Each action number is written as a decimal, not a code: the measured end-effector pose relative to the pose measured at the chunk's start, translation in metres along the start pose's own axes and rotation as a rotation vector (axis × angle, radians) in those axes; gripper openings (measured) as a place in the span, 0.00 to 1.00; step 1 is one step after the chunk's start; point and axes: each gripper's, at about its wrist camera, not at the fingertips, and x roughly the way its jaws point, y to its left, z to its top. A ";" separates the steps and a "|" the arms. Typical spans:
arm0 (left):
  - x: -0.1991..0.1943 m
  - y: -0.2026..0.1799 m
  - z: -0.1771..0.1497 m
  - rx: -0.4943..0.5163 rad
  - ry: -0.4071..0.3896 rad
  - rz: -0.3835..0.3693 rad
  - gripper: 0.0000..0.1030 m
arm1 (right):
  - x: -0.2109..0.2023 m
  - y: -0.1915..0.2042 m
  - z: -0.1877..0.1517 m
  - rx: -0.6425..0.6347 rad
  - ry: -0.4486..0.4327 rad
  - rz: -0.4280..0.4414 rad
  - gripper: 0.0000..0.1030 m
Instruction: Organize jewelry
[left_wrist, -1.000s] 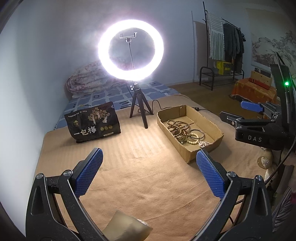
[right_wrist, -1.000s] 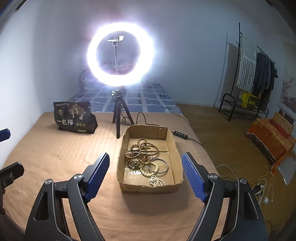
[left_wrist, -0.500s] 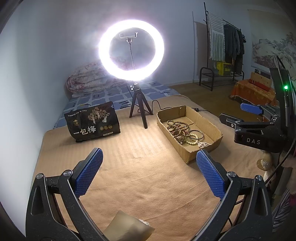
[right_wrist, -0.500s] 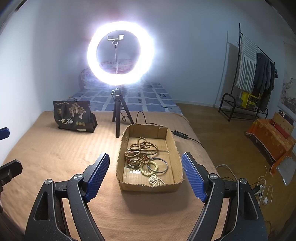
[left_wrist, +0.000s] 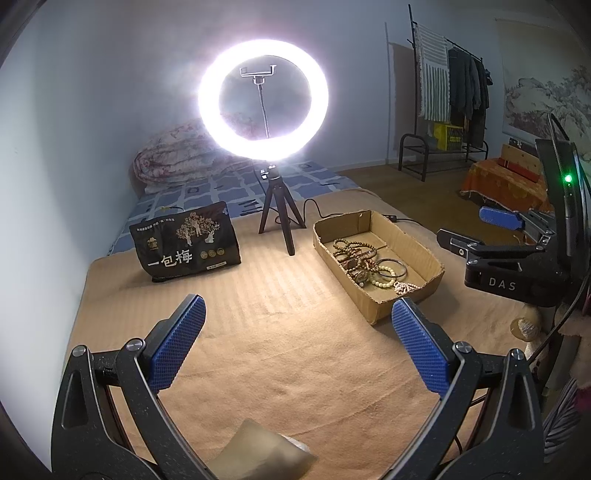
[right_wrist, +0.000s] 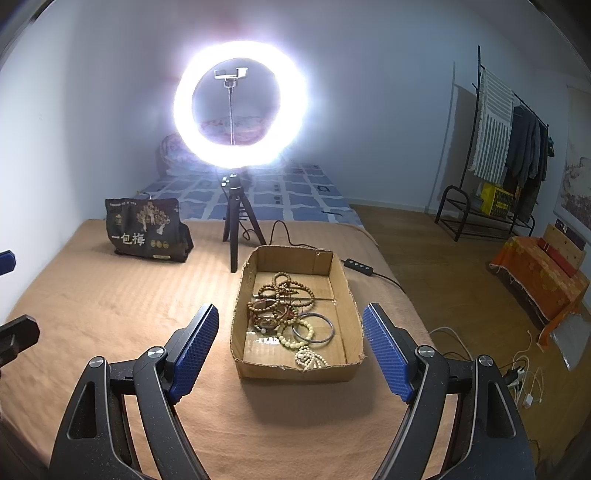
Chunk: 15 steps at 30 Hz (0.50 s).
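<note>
Both my grippers hang released, nothing between the jaws: left gripper over bare blanket, right gripper lined up on the cardboard box. The jewelry sits piled in the box's middle, bead strands overlapping a metal bangle. Main risk: the strands look tangled, so grabbing one may drag its neighbours out. The box looks light, could slide on the blanket. Far tripod leg stands close; a swing could knock the ring light.

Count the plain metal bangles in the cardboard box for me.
1. The metal bangle lies in the cardboard box on the right side of the jewelry pile, beside the pale bead bracelet. Another could be hidden under the tangled brown beads.
</note>
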 end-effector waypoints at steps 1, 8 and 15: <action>0.000 0.001 0.000 -0.005 0.003 0.002 1.00 | 0.000 0.000 0.000 -0.001 0.000 0.000 0.78; -0.001 0.003 -0.001 -0.013 0.007 0.015 1.00 | 0.000 0.000 -0.001 -0.002 0.001 -0.002 0.78; -0.004 0.002 0.000 -0.008 -0.001 0.020 1.00 | -0.001 0.001 -0.002 -0.007 0.002 -0.001 0.78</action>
